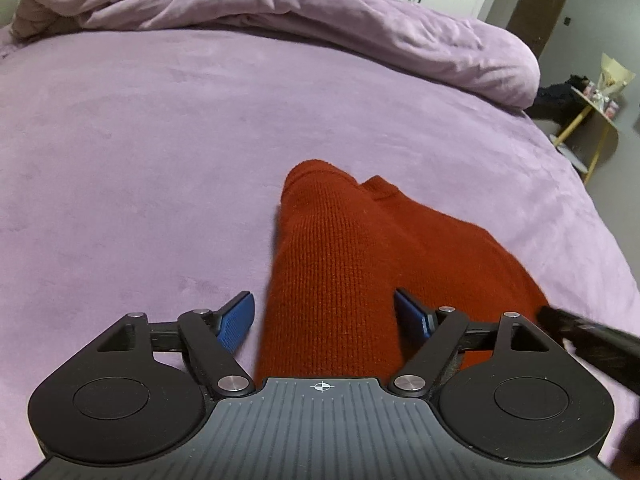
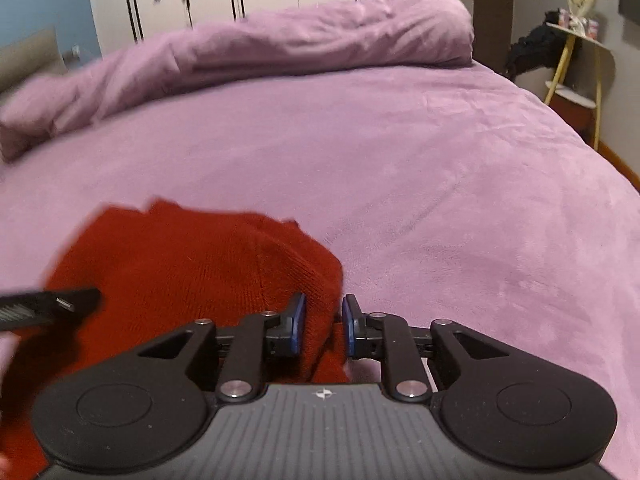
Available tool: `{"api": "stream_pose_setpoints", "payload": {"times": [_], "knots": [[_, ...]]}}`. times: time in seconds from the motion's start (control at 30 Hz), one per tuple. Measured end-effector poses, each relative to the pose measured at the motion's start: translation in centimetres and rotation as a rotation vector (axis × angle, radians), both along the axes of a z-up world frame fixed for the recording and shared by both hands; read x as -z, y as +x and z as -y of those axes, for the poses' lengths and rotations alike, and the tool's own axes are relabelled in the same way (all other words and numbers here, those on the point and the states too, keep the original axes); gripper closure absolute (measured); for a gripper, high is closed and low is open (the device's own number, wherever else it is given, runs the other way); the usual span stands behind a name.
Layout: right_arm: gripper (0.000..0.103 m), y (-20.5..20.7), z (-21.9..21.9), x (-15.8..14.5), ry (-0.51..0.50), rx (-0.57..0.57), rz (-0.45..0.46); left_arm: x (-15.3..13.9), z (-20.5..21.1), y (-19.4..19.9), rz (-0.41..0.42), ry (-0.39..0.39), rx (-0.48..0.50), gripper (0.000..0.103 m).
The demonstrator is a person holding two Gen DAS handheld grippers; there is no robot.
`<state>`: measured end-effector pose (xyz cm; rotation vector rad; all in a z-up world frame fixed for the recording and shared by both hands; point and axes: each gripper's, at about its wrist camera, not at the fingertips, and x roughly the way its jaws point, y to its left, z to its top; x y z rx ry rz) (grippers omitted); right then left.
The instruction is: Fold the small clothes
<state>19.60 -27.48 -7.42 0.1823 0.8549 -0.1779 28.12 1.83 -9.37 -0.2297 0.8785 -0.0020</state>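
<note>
Red knit garment (image 1: 340,280) sits between my spread left claw (image 1: 324,320); my right claw (image 2: 324,328) pinches its edge, so tugging could undo folds.

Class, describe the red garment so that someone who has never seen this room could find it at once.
Start at the wide bed under a lilac plush sheet. On its near part lies the rust-red ribbed knit garment, partly folded. It is the only red, knitted thing there; the rumpled lilac duvet lies along the far side.
</note>
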Motion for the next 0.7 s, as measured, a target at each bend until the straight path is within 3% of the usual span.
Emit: {"api": "stream_pose_setpoints", "payload": {"times": [0.1,0.2,0.33,0.57,0.7], "knots": [[0.085,-3.0,-1.6,-2.4,0.055,-0.066,0.081,-0.3,-0.2,-0.3,-0.016,-0.013,-0.012,0.021],[0.085,-5.2,-3.5,-2.7,0.102,-0.142,0.077,-0.6,-0.4,-0.7,-0.044,-0.036,-0.031,0.022],[0.085,-6.3,-5.1,-0.5,-0.022,-0.198,-0.019,-1.9,-0.7,-2.4,-0.075,-0.030,0.002,0.023],[0.085,-6.8,-5.0,0.3,-0.027,-0.180,0.002,-3.5,-2.3,-8.6,-0.079,-0.054,0.019,0.022],[0.085,-7.0,-5.6,0.4,-0.067,-0.193,-0.011,-2.7,-2.0,-9.2,-0.123,-0.020,0.043,0.022]]}}
